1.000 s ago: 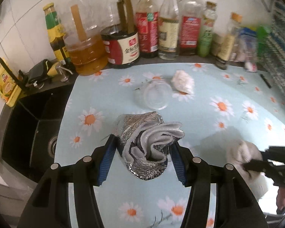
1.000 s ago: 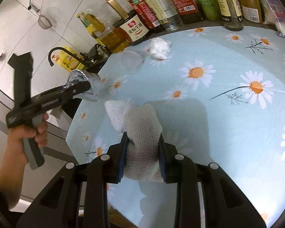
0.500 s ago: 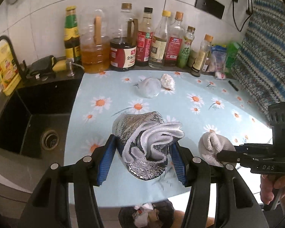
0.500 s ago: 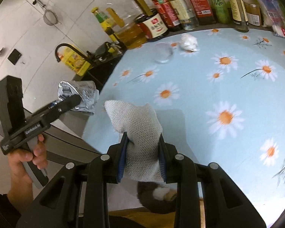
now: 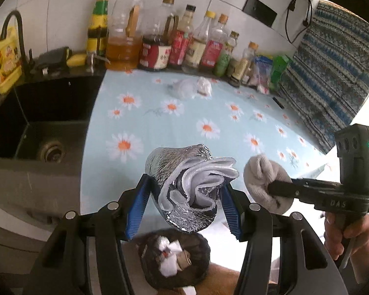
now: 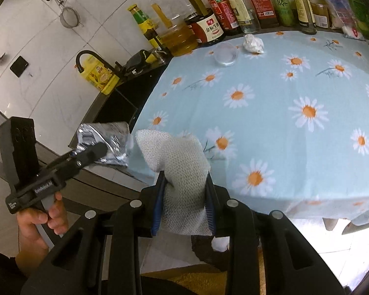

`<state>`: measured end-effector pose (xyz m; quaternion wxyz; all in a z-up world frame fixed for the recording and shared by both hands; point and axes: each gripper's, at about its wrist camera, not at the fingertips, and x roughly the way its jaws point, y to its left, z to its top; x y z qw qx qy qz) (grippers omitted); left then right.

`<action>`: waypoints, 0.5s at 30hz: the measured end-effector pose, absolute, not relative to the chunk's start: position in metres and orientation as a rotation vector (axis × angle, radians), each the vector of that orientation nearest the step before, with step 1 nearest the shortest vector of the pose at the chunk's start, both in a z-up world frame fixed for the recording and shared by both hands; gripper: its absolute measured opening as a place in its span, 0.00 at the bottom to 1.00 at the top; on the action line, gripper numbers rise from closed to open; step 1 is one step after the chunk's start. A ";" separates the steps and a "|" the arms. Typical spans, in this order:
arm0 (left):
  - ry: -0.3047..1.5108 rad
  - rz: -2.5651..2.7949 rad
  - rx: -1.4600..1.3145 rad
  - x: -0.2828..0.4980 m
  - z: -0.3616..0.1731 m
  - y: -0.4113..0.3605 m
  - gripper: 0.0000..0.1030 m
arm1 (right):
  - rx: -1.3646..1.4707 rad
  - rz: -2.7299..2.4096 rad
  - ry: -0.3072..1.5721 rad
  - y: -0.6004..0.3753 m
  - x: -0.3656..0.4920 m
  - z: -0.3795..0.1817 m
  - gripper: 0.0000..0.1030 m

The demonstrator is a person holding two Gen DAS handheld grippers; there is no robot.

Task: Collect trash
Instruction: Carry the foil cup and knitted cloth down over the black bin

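Observation:
My left gripper (image 5: 184, 206) is shut on a crumpled silver foil bag (image 5: 187, 186) and holds it in the air past the table's front edge, above a dark trash bin (image 5: 174, 258) with white scraps in it. My right gripper (image 6: 183, 204) is shut on a wad of white mesh cloth (image 6: 182, 169), held just right of the foil bag (image 6: 105, 145). The bin (image 6: 209, 248) shows below it. On the daisy tablecloth (image 6: 283, 93), far side, lie a clear plastic cup (image 6: 225, 54) and a crumpled white wad (image 6: 253, 43).
A row of sauce and oil bottles (image 5: 160, 46) lines the back wall. A black sink (image 5: 37, 113) with a faucet lies left of the table. A patterned blue cloth (image 5: 332, 78) hangs at the right.
Both grippers have pulled back from over the table to past its front edge, each keeping its load. The trash bin has come into view below them.

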<state>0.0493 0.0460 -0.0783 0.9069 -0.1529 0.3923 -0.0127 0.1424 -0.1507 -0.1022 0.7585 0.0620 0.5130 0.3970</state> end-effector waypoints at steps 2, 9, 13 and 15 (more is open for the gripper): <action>0.826 -0.030 -0.320 0.040 -0.083 0.046 0.52 | 0.123 0.855 1.130 -0.149 0.133 -0.106 0.30; 0.859 -0.038 -0.348 0.010 -0.091 0.052 0.52 | 0.120 0.836 1.158 -0.153 0.105 -0.117 0.30; 0.900 -0.057 -0.383 0.000 -0.105 0.050 0.52 | 0.143 0.814 1.178 -0.155 0.095 -0.126 0.30; 0.926 -0.057 -0.396 -0.003 -0.113 0.049 0.52 | 0.150 0.808 1.189 -0.156 0.090 -0.131 0.31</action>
